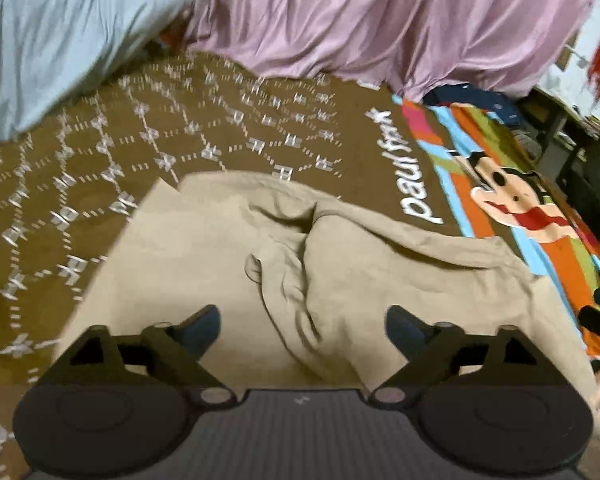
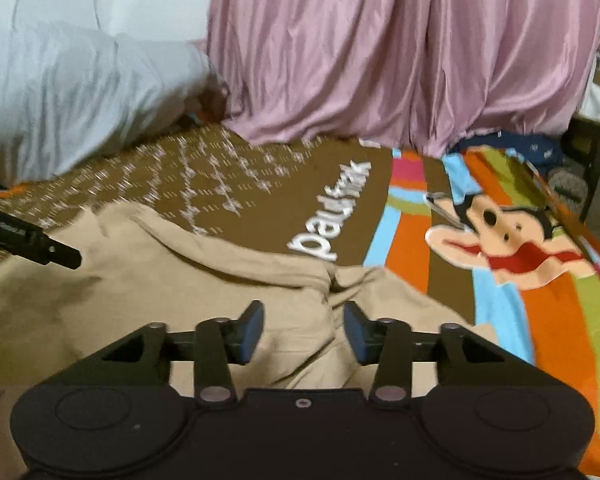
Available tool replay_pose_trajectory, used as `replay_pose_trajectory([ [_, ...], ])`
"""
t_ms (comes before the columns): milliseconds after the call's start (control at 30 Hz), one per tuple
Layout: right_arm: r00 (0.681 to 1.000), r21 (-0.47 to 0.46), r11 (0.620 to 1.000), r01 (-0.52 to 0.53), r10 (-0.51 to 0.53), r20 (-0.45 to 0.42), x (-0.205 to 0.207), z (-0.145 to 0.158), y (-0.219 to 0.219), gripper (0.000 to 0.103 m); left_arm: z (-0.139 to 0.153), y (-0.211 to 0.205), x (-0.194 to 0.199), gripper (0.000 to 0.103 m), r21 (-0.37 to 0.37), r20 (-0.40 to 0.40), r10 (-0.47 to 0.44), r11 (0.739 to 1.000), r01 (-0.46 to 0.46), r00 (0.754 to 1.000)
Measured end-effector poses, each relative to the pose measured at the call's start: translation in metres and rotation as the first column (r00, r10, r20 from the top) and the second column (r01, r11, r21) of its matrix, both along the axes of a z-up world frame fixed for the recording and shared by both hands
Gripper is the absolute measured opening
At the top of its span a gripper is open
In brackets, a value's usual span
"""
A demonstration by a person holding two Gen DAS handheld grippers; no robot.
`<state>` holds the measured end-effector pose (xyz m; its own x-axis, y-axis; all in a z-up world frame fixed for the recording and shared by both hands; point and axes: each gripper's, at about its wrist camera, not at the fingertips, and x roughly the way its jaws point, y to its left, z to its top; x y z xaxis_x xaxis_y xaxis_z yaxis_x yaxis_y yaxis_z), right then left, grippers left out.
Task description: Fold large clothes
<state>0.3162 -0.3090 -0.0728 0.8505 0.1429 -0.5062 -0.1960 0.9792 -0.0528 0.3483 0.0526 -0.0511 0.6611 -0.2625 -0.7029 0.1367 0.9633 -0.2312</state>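
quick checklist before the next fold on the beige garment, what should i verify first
1. Left gripper free of cloth: ok, its fingers stand wide apart with nothing between them.
2. Right gripper free of cloth: ok, fingers apart over the beige garment, no pad pressing on it.
3. Garment lying flat: not ok, a bunched ridge of folds runs down its middle.
4. Garment fully on the brown patterned bedspread: cannot tell, its near edge is hidden behind the grippers.
5. Space beyond the garment to fold into: ok, bare bedspread lies before the pink curtain and the grey pillow.
6. Edge to grasp next: cannot tell, the pictures are blurred.
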Motion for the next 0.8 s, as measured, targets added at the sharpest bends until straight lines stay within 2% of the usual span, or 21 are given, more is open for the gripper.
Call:
replay_pose_trajectory([
  [167, 0.998, 0.003, 0.999, -0.036, 0.036, 0.053, -0.066, 0.044, 0.003, 0.072, 0.044, -0.002, -0.066, 0.103, 0.041, 0.069, -0.062, 0.997, 0.059, 0.996],
  [200, 0.998, 0.005, 0.999, -0.037, 0.037, 0.058, -0.082, 0.052, 0.003, 0.078, 0.050, -0.004, -0.081, 0.103, 0.059, 0.080, -0.083, 0.995, 0.078, 0.993],
  [400, 0.997, 0.008, 0.999, -0.053, 0.053, 0.057, -0.174, 0.078, 0.004, 0.100, 0.071, -0.003, -0.171, 0.103, 0.166, 0.130, -0.162, 0.976, 0.140, 0.978],
  [600, 0.995, -0.046, 0.994, -0.096, 0.098, 0.032, -0.263, 0.071, 0.012, 0.102, 0.063, 0.013, -0.253, 0.103, 0.253, 0.148, -0.224, 0.950, 0.182, 0.963],
  [800, 0.993, -0.115, 0.988, -0.100, 0.093, -0.067, -0.312, 0.034, 0.024, 0.102, 0.043, 0.023, -0.284, 0.103, 0.293, 0.113, -0.229, 0.938, 0.188, 0.967],
])
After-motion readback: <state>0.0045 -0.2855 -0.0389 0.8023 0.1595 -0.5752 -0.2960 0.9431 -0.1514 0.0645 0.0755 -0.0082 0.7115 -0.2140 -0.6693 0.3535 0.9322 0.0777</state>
